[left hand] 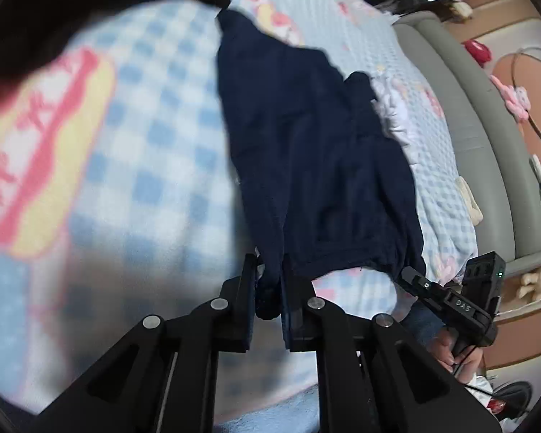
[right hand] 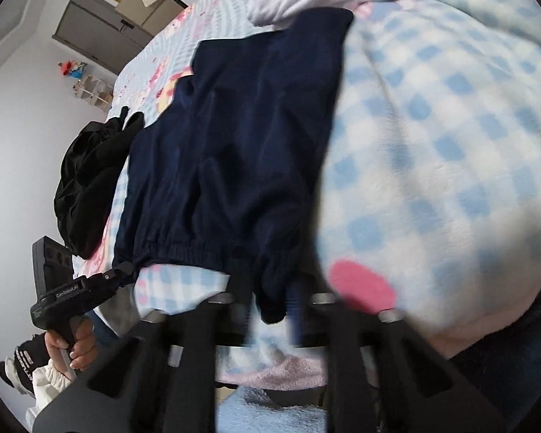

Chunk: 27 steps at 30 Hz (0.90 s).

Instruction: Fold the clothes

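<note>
The left gripper (left hand: pixel 268 288) is pinching one bunched corner of the elastic waistband of the navy shorts (left hand: pixel 306 151), and the right gripper (right hand: pixel 274 299) is clamped on the opposite corner, so the waistband spans between them. Ahead of both grippers the shorts lie flat on the checked blanket (left hand: pixel 155 137) covering the bed, with a black garment (right hand: pixel 90 169) beyond the left gripper's side. Judged risk: uneven pulling could slip the gathered elastic from a grip, or drag the legs into wrinkles across the plush blanket.

Black clothes heap (right hand: pixel 90 176) blocks bed edge left; checked blanket (right hand: pixel 432 144) open right.
</note>
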Motion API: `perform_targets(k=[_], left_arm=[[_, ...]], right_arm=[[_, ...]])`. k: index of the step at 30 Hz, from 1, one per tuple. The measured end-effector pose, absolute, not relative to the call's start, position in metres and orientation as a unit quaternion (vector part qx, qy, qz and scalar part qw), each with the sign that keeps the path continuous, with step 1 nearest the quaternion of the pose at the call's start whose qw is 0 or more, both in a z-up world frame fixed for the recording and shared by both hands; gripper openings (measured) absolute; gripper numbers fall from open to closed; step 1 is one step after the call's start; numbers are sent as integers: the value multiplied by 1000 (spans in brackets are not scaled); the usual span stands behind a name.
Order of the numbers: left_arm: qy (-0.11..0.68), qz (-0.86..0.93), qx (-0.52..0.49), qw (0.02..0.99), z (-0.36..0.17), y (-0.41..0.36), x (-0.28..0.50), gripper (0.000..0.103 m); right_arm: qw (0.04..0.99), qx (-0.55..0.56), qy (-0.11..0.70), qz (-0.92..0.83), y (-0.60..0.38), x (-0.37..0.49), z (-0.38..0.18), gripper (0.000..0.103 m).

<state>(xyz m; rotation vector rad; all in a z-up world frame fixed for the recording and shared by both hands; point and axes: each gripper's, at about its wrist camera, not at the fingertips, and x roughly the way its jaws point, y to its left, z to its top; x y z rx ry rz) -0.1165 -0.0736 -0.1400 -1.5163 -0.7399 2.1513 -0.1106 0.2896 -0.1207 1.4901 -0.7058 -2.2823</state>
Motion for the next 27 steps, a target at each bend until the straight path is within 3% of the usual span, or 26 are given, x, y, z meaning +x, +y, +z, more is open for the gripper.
perform_targets(k=[7,13,16,17,21,27], left_arm=[[-264,772,-532,227,-117,-85,-85,12],[-250,754,-566,220,-139,-87,-65,12],[-233,737,-601,201,-152,-88,-66,27],[-227,733,-612,194,-153,-90,-66,28],[-215,770,-570,188,-125,-106,-64,28],[-235,783,-541,198,-122,-115,-101,38]], right_arm=[[174,515,-258,-799,298,-92,-98,7],[170,547,-254,-779,296,-66,-115,7],[154,573,-245,-767,296,-66,-125,15],[148,581,-242,-763,297,-66,-128,20],[134,587,-228,-765,301,-66,-124,25],[124,549,-194,-804,313,-84,-97,27]])
